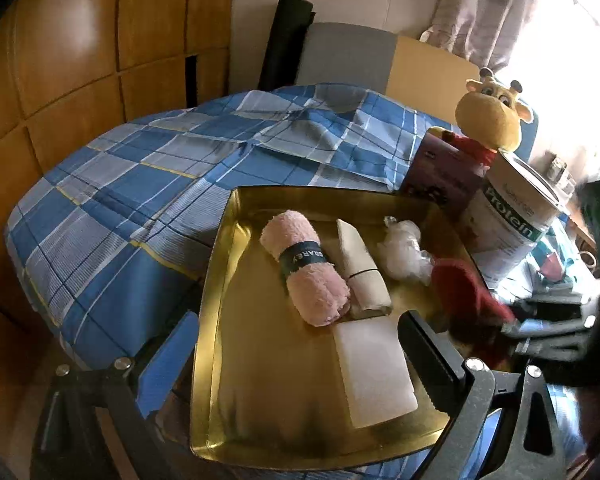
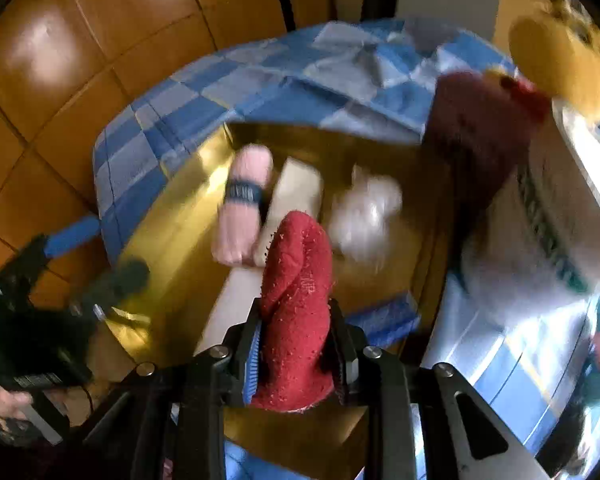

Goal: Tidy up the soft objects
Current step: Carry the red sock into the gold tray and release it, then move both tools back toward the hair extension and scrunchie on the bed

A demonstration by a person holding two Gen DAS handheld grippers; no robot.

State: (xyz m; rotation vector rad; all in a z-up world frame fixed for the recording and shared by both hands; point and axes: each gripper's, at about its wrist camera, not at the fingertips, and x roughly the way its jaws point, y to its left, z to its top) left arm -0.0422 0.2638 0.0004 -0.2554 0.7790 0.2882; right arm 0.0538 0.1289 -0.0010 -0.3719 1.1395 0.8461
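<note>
— Between the fingers of the right claw (image 2: 296,344), what is there?

— One red knitted sock (image 2: 296,292), pinched tight; its free end hangs ahead of the claw over the gold tray (image 1: 220,264). Motion blurs that view.

— And the left claw (image 1: 296,344)?

— Spread wide, nothing between its fingers, poised over the near edge of the tray.

— Count the tray's contents.

— Four things ahead of the left claw: one pink rolled towel (image 1: 304,268) with a dark band, one beige roll (image 1: 364,268) touching its right side, one crumpled white bundle (image 1: 404,252) further right, and one white block (image 1: 372,368) nearest the claw.

— Beside the tray?

— To the right, one Protein can (image 1: 512,216), one dark red box (image 1: 440,176), and one giraffe plush (image 1: 492,116) behind them.

— The surface?

— A bed with a blue checked sheet (image 1: 132,184). Wooden wall panels (image 1: 80,60) stand to the left, a curtain (image 1: 496,8) and bright window at far right.
</note>
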